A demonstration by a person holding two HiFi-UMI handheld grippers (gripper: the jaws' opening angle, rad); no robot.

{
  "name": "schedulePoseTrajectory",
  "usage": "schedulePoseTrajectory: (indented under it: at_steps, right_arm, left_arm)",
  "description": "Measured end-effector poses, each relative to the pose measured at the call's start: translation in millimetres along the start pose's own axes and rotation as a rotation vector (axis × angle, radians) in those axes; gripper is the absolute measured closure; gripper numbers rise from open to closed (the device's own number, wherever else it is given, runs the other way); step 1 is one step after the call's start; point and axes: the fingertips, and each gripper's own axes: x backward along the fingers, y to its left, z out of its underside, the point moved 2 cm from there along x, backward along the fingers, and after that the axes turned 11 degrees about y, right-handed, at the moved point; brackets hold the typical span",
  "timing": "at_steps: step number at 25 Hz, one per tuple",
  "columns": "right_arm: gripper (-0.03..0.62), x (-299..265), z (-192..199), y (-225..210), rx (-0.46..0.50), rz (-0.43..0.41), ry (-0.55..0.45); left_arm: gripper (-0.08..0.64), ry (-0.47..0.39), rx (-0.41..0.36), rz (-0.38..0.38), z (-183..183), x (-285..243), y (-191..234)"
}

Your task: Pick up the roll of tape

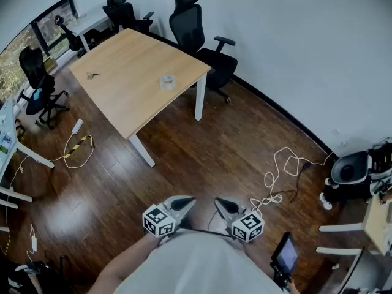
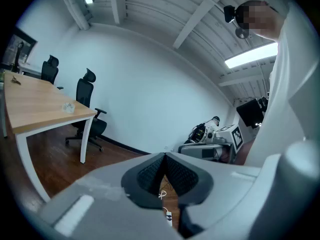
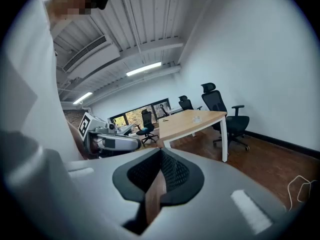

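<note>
Person in a white top, a grey gripper in each hand.
The left gripper (image 1: 191, 201) and right gripper (image 1: 217, 203) have pale grey moulded shells tapering to black cross-hatched pads (image 2: 180, 174). Each carries a white cube (image 1: 158, 220) printed with black square markers. The top (image 1: 196, 262) is plain white.

One table (image 1: 122, 66), one roll of tape (image 1: 167, 82), at least three chairs (image 1: 197, 28), two tools: left tool (image 1: 190, 201), right tool (image 1: 218, 201).

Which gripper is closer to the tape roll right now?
Left, slightly: left gripper and right gripper are both at the person's body, far from the tape roll; right is farther aside.
</note>
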Motion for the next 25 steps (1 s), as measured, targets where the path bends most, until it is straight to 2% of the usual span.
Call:
schedulePoseTrajectory:
  at_steps: [9,15,21,25]
  right_arm:
    - [0.586,-67,-52,-20,-0.023,0.066,-0.006]
    - [0.586,-93,-75,-40,-0.099,0.092,0.006]
    - [0.586,-120,-97,-49,-0.101,0.085,0.004]
    - [0.586,-137,-111,-55,-0.068,0.035,0.007]
  left_arm:
    - [0.555,-0.021,0.006,-0.002,-35,25,82]
    - [0.555,-0.031,-0.004,-0.056,-50,43,122]
    - [0.555,-0.062,0.041,-0.102,-53,59,146]
    - [0.555,-0.082,0.074,-0.158,-54,65,158]
